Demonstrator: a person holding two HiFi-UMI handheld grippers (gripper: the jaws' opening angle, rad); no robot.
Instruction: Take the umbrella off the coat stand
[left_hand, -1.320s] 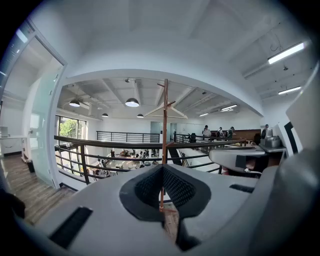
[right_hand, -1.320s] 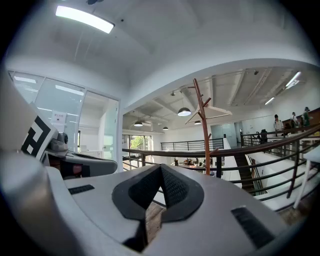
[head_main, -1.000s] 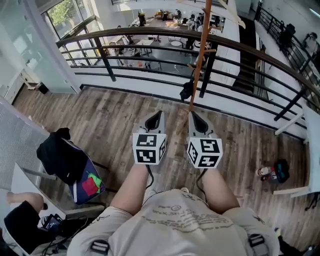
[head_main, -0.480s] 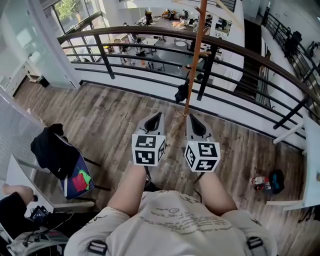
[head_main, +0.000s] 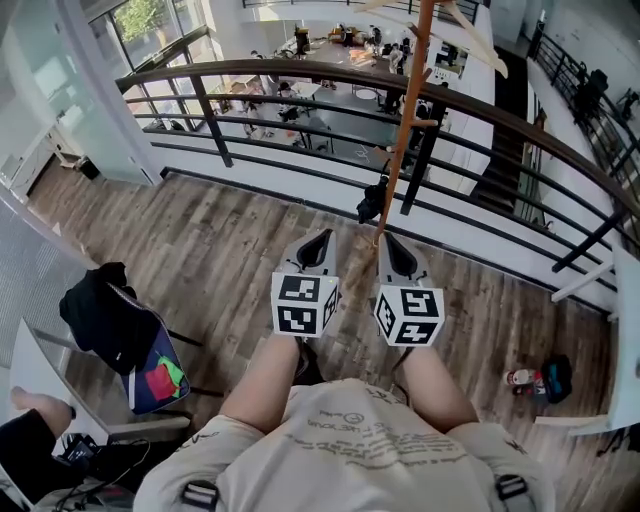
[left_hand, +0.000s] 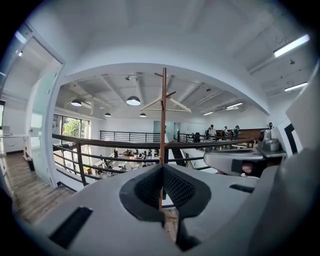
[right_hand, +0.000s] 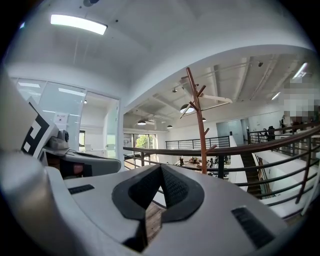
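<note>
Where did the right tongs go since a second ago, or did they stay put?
No, they stayed put. The right tongs still point at the foot of the coat stand, just to its right.

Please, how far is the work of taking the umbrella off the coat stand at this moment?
Done: nothing yet. What looks like the umbrella, a dark bundle, hangs low on the coat stand. In hand: the left gripper and the right gripper are both shut and empty, held short of the stand. Left: open a gripper, reach in, grasp the umbrella and lift it off the stand.
</note>
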